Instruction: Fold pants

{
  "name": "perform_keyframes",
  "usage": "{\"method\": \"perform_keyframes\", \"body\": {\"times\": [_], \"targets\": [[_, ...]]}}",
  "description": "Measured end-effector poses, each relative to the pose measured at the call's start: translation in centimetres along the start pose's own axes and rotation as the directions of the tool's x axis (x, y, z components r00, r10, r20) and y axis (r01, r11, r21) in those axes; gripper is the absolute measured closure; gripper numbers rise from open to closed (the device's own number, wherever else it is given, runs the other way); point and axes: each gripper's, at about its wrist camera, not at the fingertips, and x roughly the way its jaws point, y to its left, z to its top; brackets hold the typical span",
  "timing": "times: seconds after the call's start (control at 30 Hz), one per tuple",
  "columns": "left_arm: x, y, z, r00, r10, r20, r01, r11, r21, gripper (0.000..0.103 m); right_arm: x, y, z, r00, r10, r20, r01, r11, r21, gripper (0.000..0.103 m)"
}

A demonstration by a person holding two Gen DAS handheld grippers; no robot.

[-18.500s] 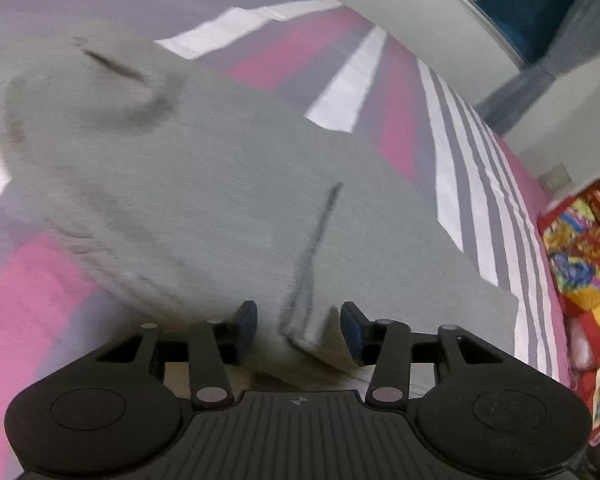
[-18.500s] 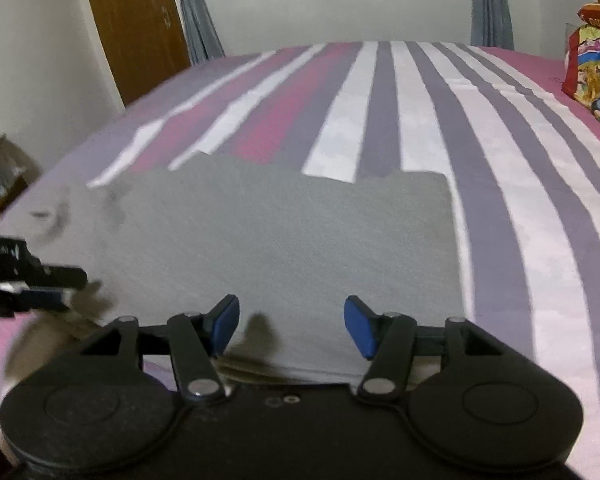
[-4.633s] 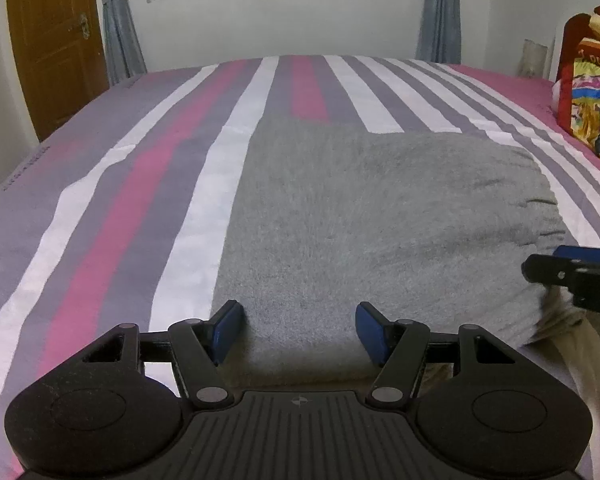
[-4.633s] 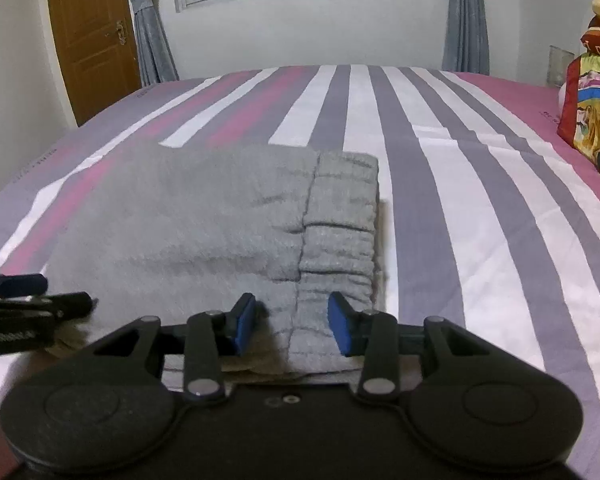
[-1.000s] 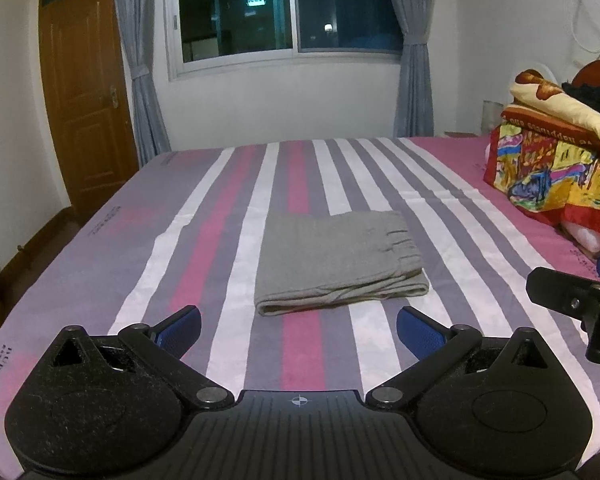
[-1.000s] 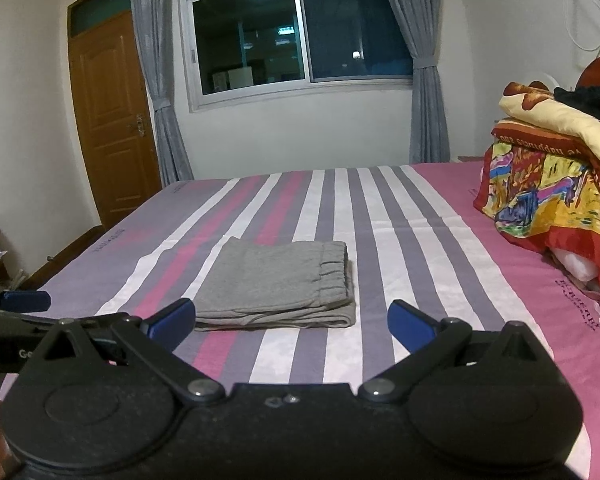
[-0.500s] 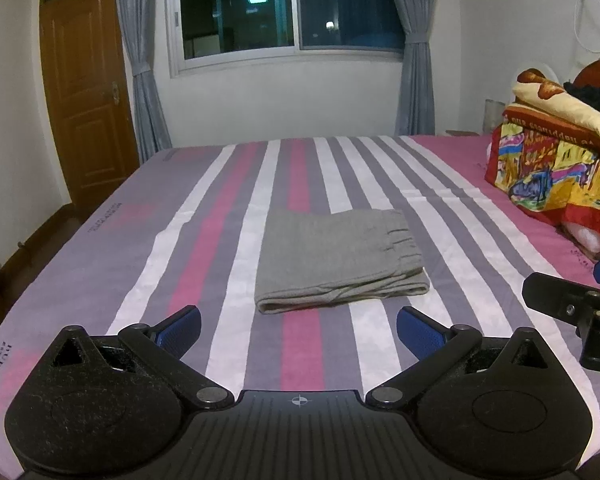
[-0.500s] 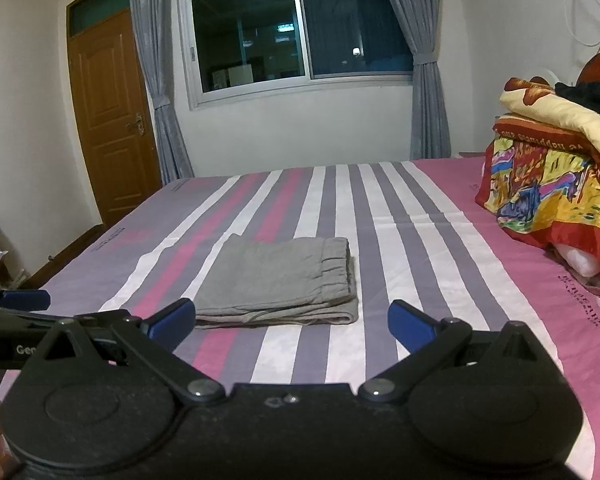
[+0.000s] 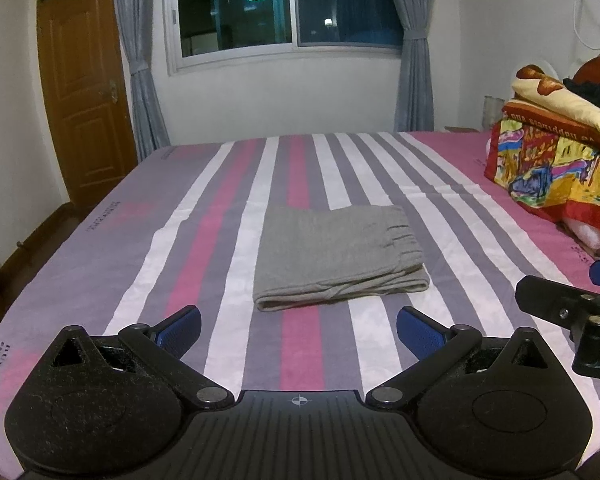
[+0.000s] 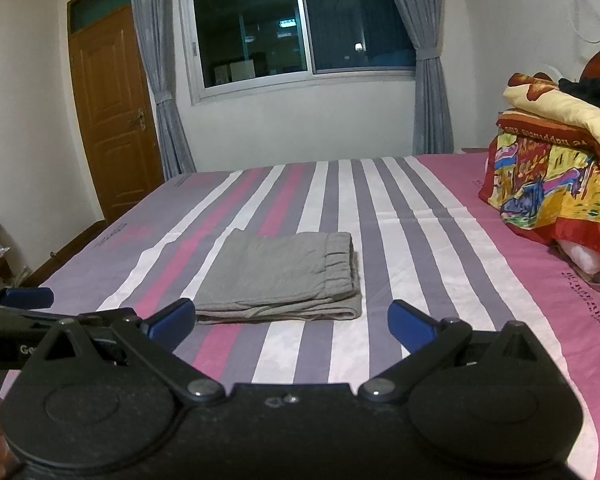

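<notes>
- The pants [image 9: 332, 256] lay folded into a flat grey rectangle near the middle of the bed [image 9: 204, 248], touching neither gripper.
- Their long axis ran across the bed's stripes, roughly side to side as you faced them.
- The gathered waistband [image 9: 404, 232] sat at the right end of the pants; the plain folded end pointed left, toward the door [image 9: 84, 92].
- The stacked layer edges [image 10: 276, 312] faced you along the near side of the pants; the far side was a smooth line toward the window [image 9: 288, 4].
- Your left gripper [image 9: 298, 330] was spread wide and held nothing; it hung above the bed on the near side of the pants, well apart from them.
- Your right gripper [image 10: 290, 320] was likewise spread wide and empty, also on the near side of the pants; in the left view it showed at the right edge [image 9: 572, 308].
- Bare striped sheet surrounded the pants on all four sides.
- The widest open stretch lay left of the pants, reaching the bed's edge by the door.
- Right of the pants, past a run of sheet, a pile of bright blankets [image 10: 552, 176] took up that side of the bed.
- Beyond the pants, the sheet ran open to the wall under the window.
</notes>
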Motion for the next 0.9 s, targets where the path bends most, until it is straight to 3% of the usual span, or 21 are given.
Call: {"method": "perform_keyframes", "body": {"times": [0.77,0.9], "targets": [[1.6,-0.4,-0.1,1.0,-0.016,-0.027,0.016,1.0,0.008,0.0,0.7,-0.1,0.0,1.0,0.009,-0.019,-0.008,1.0,0.003,0.0],[1.8,-0.1,-0.1,0.998,-0.058,-0.02,0.058,0.998,-0.02,0.0,0.8,-0.1,-0.1,1.0,0.009,-0.021,-0.009,1.0,0.004,0.0]]}}
